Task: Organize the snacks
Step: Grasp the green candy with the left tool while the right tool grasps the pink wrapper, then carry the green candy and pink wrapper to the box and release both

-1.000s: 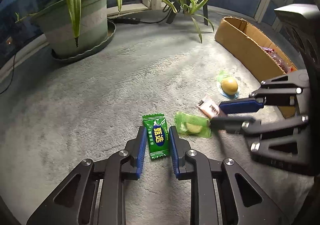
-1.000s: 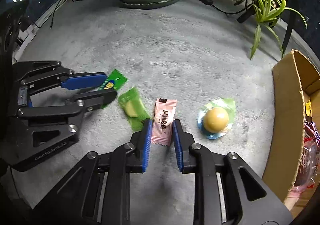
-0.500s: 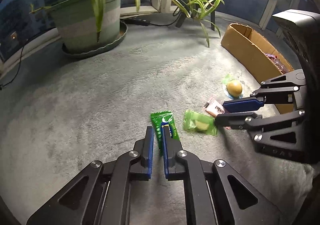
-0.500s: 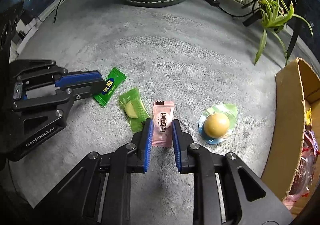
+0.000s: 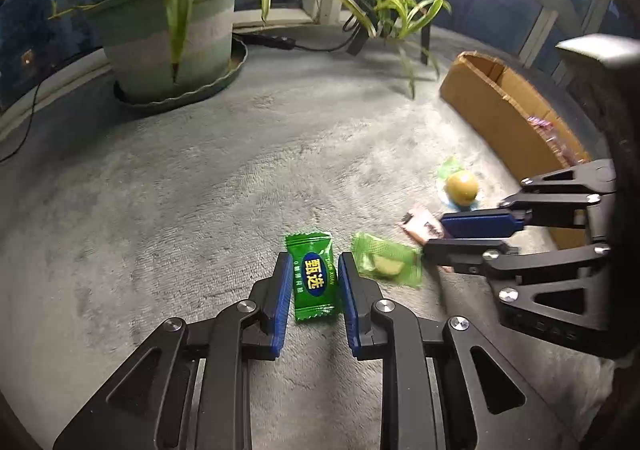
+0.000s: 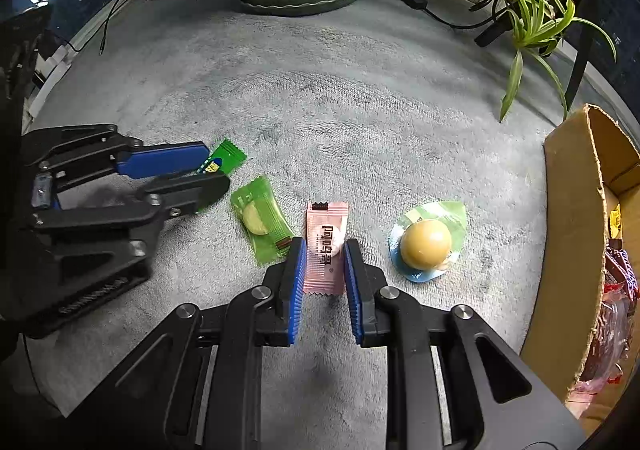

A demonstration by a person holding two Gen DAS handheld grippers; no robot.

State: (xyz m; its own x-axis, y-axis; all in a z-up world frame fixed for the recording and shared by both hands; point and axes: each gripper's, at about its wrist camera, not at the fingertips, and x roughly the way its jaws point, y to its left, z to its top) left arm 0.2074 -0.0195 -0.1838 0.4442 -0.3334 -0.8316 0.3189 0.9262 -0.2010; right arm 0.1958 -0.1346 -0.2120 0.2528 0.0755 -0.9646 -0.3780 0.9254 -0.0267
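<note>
A row of snacks lies on the grey carpet. The dark green candy [image 5: 315, 276] lies flat between the pads of my left gripper [image 5: 314, 258], whose jaws are opening and do not press on it. To its right is a light green packet [image 5: 386, 264]. My right gripper [image 6: 325, 242] is shut on the pink candy [image 6: 326, 226], which rests on the carpet. A yellow ball-shaped jelly [image 6: 426, 244] in a clear cup sits just right of it. In the right wrist view, the left gripper [image 6: 216, 168] reaches in from the left over the dark green candy [image 6: 228, 156].
An open cardboard box [image 6: 572, 230] holding several wrapped snacks stands at the right. A large potted plant [image 5: 168, 46] and a smaller spider plant [image 6: 532, 10] stand at the back by the windows. A black cable [image 5: 280, 44] runs between them.
The left jaws closed almost fully with the dark green candy off their tips, then spread again around it. The right gripper stayed still on the pink candy.
</note>
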